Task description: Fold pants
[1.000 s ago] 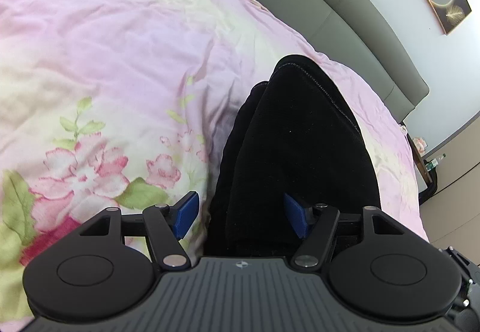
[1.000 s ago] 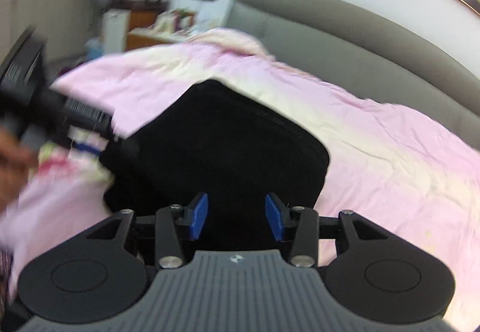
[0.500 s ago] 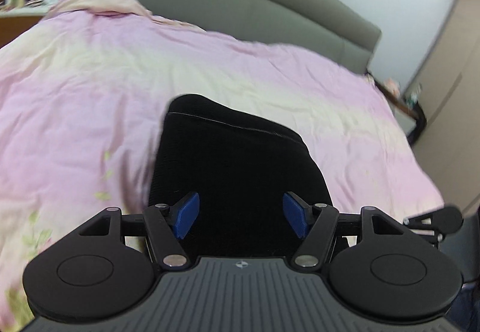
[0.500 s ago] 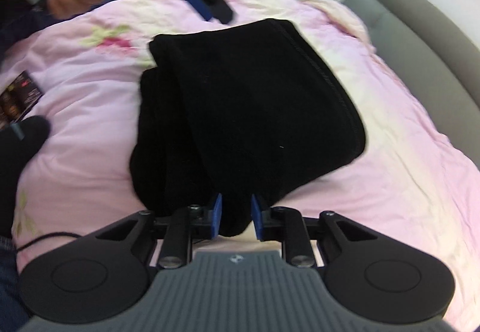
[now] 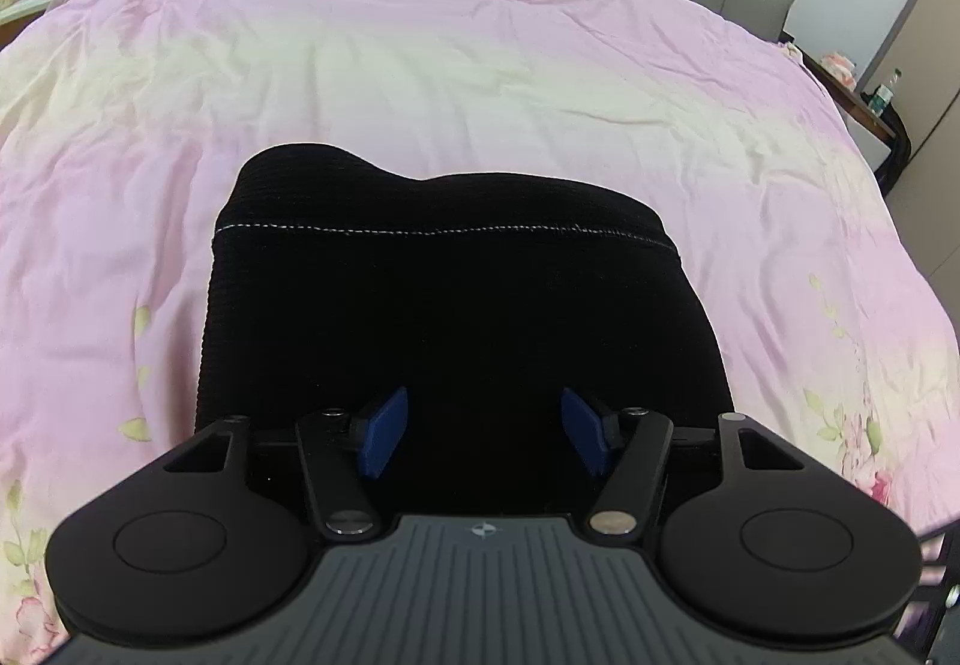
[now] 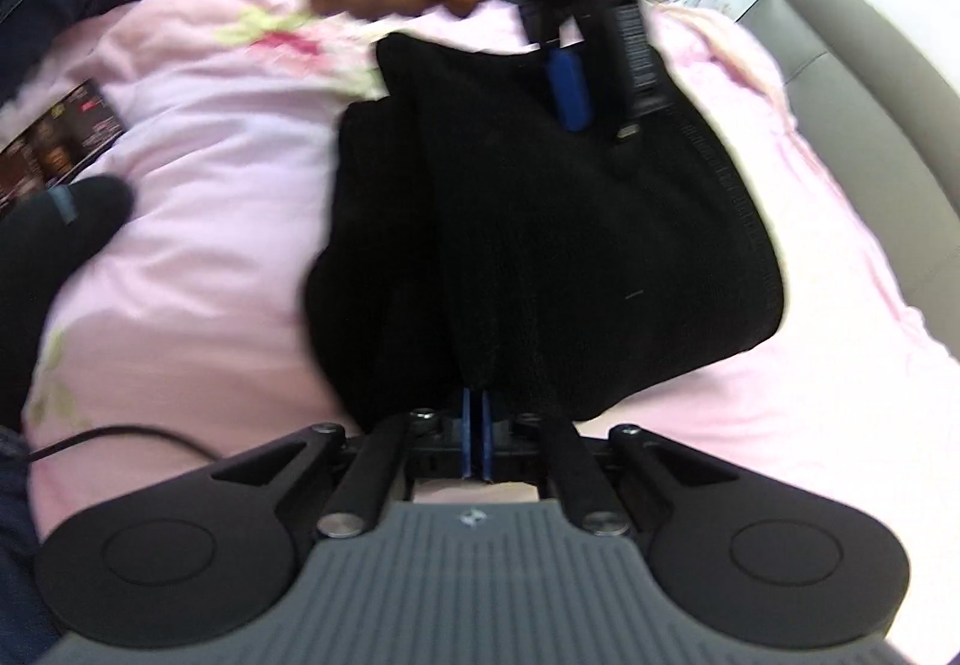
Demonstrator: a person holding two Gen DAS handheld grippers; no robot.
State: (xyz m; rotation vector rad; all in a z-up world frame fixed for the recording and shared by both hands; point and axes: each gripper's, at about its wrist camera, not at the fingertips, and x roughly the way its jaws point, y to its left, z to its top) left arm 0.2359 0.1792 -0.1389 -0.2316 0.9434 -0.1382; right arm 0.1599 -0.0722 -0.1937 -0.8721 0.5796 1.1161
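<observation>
1. Left wrist view: the jaws of the left gripper stand apart, lately narrowing a little, empty over the black pants, which lie folded on the pink duvet.
2. Right wrist view: the right gripper has just closed, seemingly pinching the pants' near edge.
3. A further fold looks underway; next, the left gripper likely needs its own grip on that edge.
</observation>
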